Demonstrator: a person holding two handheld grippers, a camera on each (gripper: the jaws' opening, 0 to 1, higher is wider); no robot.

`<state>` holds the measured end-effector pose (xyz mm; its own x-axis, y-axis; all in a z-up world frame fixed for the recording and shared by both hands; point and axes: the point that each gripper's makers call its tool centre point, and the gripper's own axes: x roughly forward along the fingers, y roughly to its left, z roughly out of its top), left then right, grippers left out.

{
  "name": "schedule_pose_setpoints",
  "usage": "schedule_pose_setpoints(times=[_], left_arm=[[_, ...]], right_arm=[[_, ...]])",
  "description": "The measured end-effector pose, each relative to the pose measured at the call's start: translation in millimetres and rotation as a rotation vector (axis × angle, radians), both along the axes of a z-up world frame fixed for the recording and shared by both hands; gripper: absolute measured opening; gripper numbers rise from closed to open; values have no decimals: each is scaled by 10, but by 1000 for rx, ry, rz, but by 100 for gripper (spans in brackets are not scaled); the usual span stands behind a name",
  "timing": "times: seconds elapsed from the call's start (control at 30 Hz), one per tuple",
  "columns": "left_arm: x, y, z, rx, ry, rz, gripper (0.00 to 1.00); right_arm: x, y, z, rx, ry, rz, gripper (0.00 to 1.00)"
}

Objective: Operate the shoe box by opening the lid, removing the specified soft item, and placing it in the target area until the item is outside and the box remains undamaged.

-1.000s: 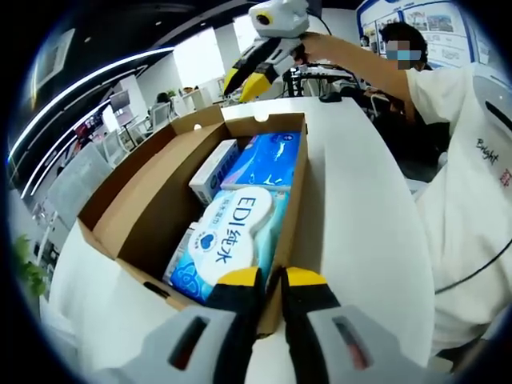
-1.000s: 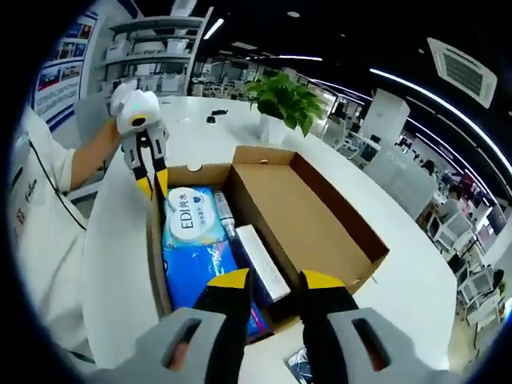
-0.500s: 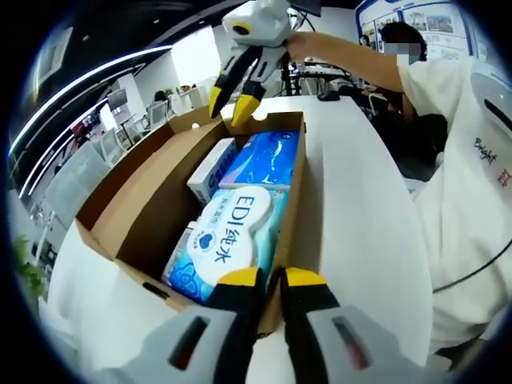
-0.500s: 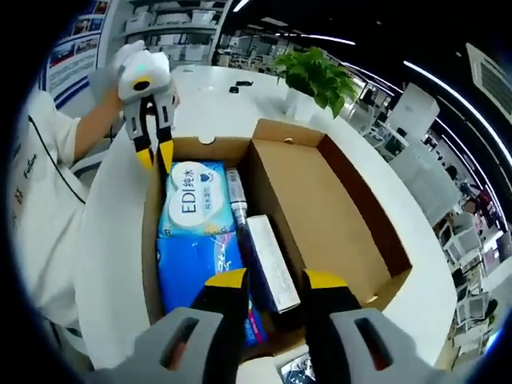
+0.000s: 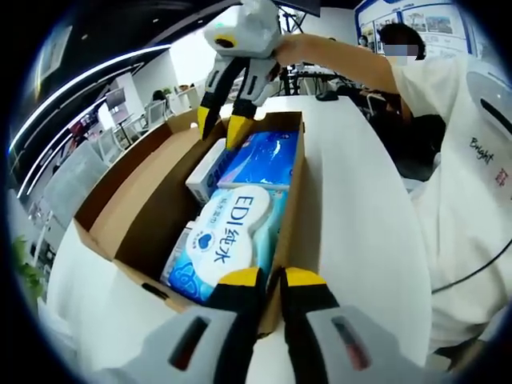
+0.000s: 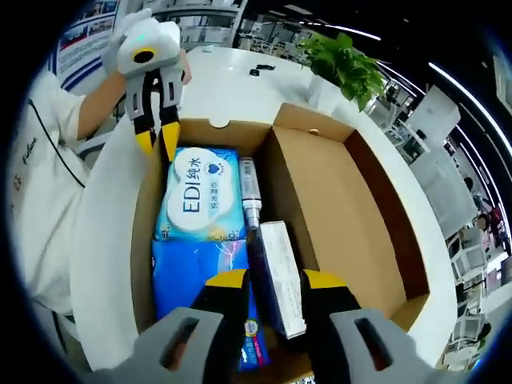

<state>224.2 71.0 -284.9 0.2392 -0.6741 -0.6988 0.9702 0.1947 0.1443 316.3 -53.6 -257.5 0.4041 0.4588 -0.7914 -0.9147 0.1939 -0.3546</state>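
The brown shoe box [image 5: 294, 192] lies open on a white table, its lid [image 6: 344, 200] folded flat to the side. Inside are a white-and-blue EDI wipes pack [image 5: 232, 232] [image 6: 200, 192], a blue soft pack [image 5: 268, 156] [image 6: 196, 264], a narrow white carton [image 5: 210, 168] [image 6: 282, 272] and a slim tube [image 6: 250, 192]. My left gripper [image 5: 270, 278] [image 6: 157, 142] sits at the box's end beside the wipes pack, jaws pinched on the cardboard wall. My right gripper [image 6: 276, 280] [image 5: 218, 126] hangs open just above the white carton and the blue pack, holding nothing.
A person in a white shirt [image 5: 472, 184] stands along the table's side by the box. A potted plant [image 6: 348, 64] and small dark items [image 6: 260, 70] stand on the far table. Office desks and chairs [image 5: 120, 136] lie beyond.
My right gripper has come down from above the far end of the box to just over the white carton. The left gripper and the box have stayed put.
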Motion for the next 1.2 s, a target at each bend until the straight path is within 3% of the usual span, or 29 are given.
schedule_pose_setpoints(times=[0.03,0.1,0.3,0.47,0.67,0.8,1.2], left_arm=[[0,1,0,1,2,0,9],[0,1,0,0,2,-1,9],[-1,3,2,-2,-2,-2,9],[-2,4,1,1,-1,0,9],[-1,9,2,5,-1,4,9],[1,13,3,8,0,4,9],[-1,17,7,7,-2,4,9]], right_arm=[[32,-42,-40,-59,-18,-1,27],[47,-67,-75,-80,-10,-26,26],[54,-29,-92,-51,3,-43,26],[114,-75,-138,-85,-24,-50,27],[147,-82,-286,-121,71,-29,24],[90,-106,-366,-186,142,1,22],[35,-98,-409,-204,191,29,21]])
